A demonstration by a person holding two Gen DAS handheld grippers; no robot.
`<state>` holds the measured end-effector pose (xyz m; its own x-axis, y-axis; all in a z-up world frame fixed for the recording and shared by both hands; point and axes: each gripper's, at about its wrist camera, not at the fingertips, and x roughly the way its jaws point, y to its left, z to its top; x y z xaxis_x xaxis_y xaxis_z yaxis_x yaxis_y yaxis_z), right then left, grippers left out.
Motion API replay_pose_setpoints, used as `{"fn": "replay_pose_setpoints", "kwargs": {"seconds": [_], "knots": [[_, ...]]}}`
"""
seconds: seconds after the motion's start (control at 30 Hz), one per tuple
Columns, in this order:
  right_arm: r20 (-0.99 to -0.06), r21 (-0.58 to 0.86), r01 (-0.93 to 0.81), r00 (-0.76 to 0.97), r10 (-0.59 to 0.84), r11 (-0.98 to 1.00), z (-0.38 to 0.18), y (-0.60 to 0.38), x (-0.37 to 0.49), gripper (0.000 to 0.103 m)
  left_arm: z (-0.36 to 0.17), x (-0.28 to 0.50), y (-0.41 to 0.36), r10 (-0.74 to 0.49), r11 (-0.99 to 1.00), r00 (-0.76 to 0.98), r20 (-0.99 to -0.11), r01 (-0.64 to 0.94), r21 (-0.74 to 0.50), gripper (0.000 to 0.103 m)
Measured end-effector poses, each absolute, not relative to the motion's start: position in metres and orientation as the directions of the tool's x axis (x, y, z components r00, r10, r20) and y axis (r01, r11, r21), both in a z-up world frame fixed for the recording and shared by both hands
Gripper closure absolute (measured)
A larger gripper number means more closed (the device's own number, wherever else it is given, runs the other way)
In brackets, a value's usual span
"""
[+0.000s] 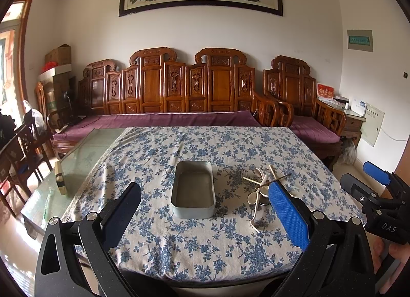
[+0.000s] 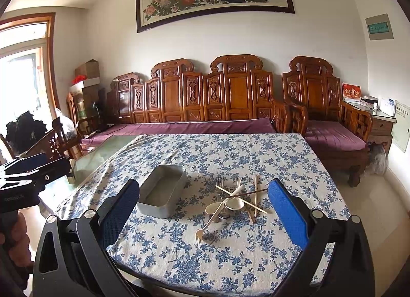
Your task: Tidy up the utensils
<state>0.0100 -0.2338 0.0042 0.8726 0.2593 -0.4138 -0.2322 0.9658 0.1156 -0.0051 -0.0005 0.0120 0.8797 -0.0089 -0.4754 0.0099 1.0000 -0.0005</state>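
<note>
Left tongs [image 1: 205, 220]: spread wide, empty, held above the near edge of the surface [image 1: 179, 258], lined up with the tin.

Right tongs [image 2: 205, 217]: spread wide, empty, above the same near edge, lined up with the utensil heap; judged the nearer pair for a first pick.

Pale fork [image 2: 208, 224]: nearest item, tines toward the near edge, long axis running away and slightly rightward, almost along the right tongs' line of reach.

Utensil heap [image 2: 237, 201]: spoons, metal fork, chopsticks [image 2: 255, 195] crossed over one another, right of centre.

Metal tin [image 1: 193, 189]: empty, just beside the heap on its left, long axis near to far.
</note>
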Motion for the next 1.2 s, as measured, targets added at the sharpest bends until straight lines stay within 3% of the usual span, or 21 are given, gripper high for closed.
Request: {"fn": "replay_pose_setpoints", "kwargs": {"seconds": [1.2], "knots": [[-0.408,0.114,-0.235,0.875,0.262,0.965,0.006,-0.233,0.008,0.003,0.024,-0.010,-0.002,-0.017,1.000,0.890,-0.456,0.016,-0.006,0.007]]}}
